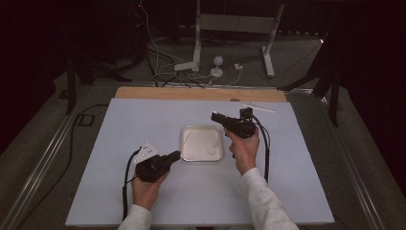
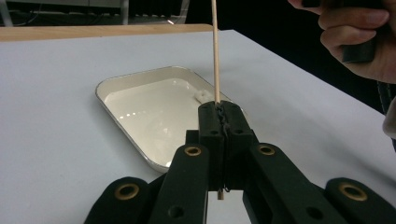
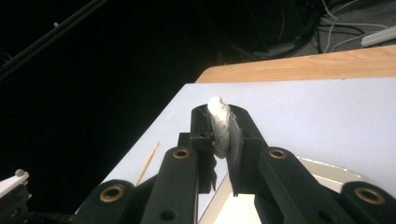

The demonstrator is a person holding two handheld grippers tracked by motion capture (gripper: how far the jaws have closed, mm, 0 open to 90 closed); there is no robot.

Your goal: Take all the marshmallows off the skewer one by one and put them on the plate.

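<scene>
black tongs (image 2: 219, 116) with brass-coloured rivets, tan wooden stick (image 2: 215, 51), white soft lump (image 3: 219, 123), silver-rimmed cream tray (image 1: 185, 143), pale lilac-grey counter (image 1: 143, 120), light wood strip (image 1: 191, 93), white sleeves (image 1: 261, 201)

Light falls from above onto the pale table (image 1: 143, 201), while the surroundings sink into near black. The metal tray (image 2: 122, 80) shows soft glare. The high view looks grainy and slightly soft.
</scene>
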